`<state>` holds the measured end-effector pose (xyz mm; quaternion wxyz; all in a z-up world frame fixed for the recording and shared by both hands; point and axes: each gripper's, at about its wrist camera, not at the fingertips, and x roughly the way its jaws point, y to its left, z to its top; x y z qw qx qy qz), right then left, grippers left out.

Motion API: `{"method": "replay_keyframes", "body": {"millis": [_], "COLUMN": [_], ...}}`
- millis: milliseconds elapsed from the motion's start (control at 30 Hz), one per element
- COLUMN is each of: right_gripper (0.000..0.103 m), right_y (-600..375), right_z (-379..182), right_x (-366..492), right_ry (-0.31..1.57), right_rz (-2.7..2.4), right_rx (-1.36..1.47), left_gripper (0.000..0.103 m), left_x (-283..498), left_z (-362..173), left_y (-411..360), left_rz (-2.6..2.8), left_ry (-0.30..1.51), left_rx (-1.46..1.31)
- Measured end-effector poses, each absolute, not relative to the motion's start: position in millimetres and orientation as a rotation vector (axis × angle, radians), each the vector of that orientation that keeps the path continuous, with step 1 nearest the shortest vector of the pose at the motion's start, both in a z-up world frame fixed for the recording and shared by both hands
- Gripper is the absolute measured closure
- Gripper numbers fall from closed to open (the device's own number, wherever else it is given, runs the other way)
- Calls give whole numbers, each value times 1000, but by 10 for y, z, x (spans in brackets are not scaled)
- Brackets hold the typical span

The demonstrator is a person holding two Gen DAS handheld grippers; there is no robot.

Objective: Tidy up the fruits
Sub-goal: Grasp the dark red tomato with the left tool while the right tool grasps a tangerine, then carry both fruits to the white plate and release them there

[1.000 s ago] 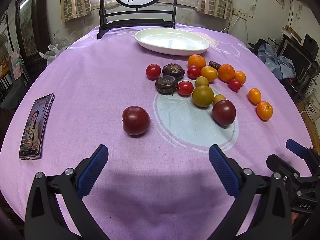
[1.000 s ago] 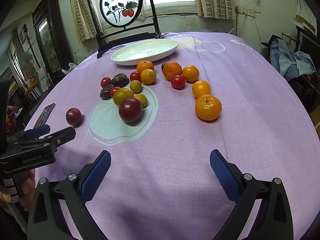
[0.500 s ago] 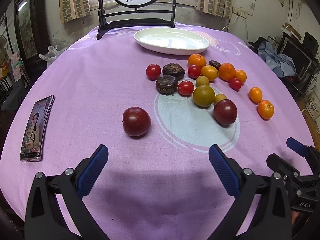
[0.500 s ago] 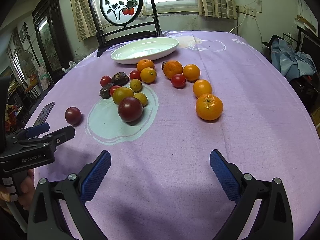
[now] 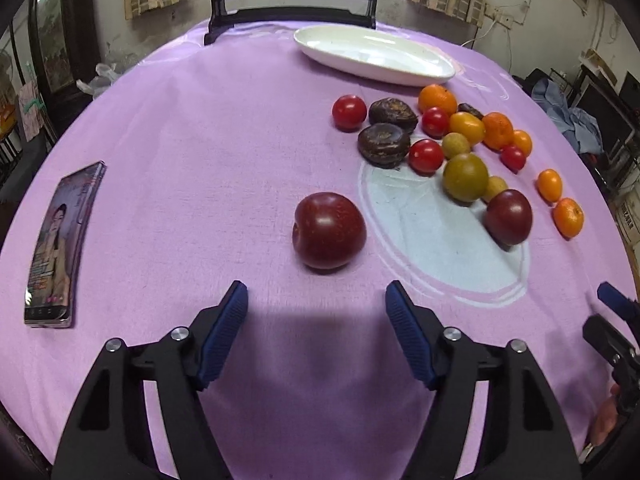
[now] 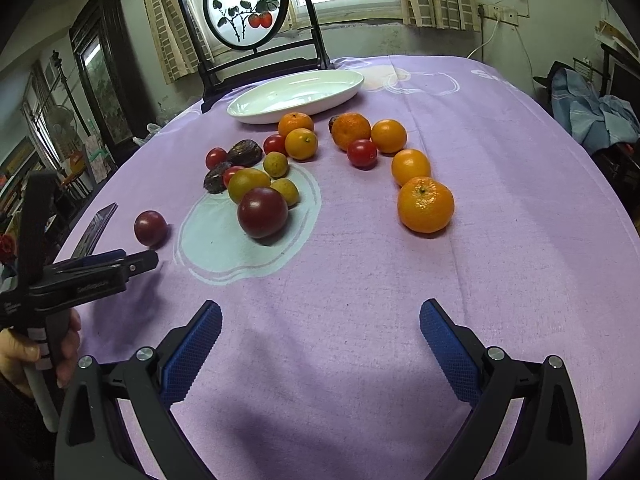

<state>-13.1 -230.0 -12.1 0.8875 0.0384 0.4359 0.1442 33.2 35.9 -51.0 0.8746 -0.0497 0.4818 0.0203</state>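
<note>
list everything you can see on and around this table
plums: 2, dark red, one alone mid-table, one on the pale patch of the cloth
cherry tomatoes: 4, red, in the fruit cluster
oranges: 6, orange, right side of the cluster
green-yellow fruits: 3, one large and two small, middle of the cluster
wrinkled fruits: 3, dark brown, far side of the cluster
plate: 1, white, far end, holding nothing
phone: 1, screen lit, left edge
tablecloth: 1, purple
round painted screen: 1, black stand, behind the plate
left gripper: black, blue pads, jaws closing, nothing between them, lone plum just ahead
right gripper: black, blue pads, open over bare cloth
hand: 1, on the left gripper's handle
</note>
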Motion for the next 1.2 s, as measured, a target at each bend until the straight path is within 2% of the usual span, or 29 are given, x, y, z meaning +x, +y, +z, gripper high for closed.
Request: {"method": "replay_keyframes", "body": {"millis": [67,133,200,233,667,767,833,867,900,933,967,1200], "right_gripper": [3,3,3,3,3,10,20,28,41,47,60,61], "right_y": [-2353,-2392,-2430,-2446,-2524,-2470,-2448,-2440,-2434,-2429,-2438,-2485], "right_z": [-134,-150,-169,-179,-321,-356,-358,-352,-341,-329,-314,-158], "right_x": [-103,-80,-57,-44,524,698,795,829,839,851,855,750], "right_ry": [912,920,928,934,1063,1063,1065,1064,1064,1060,1058,1033], "right_rz": [305,309,313,312,177,122,87,80,86,92,85,149], "right_rx": [101,125,153,164,74,-5,-37,-46,-47,-51,-53,-8], "left_gripper": [35,41,63,66,66,66,66,66,66,66,66,66], "left_x": [438,540,648,672,640,616,591,585,572,564,573,555], "left_z": [-508,-525,-517,-507,-504,-508,-513,-514,-514,-514,-514,-362], "left_y": [342,304,266,265,-71,-38,-13,1,8,18,28,59], "left_rz": [51,50,70,64,-64,-73,-76,-77,-77,-77,-79,-99], "left_ry": [998,1003,999,1004,983,986,988,989,989,991,992,962], "left_rx": [-92,-69,-47,-57,20,4,1,0,0,-1,0,30]}}
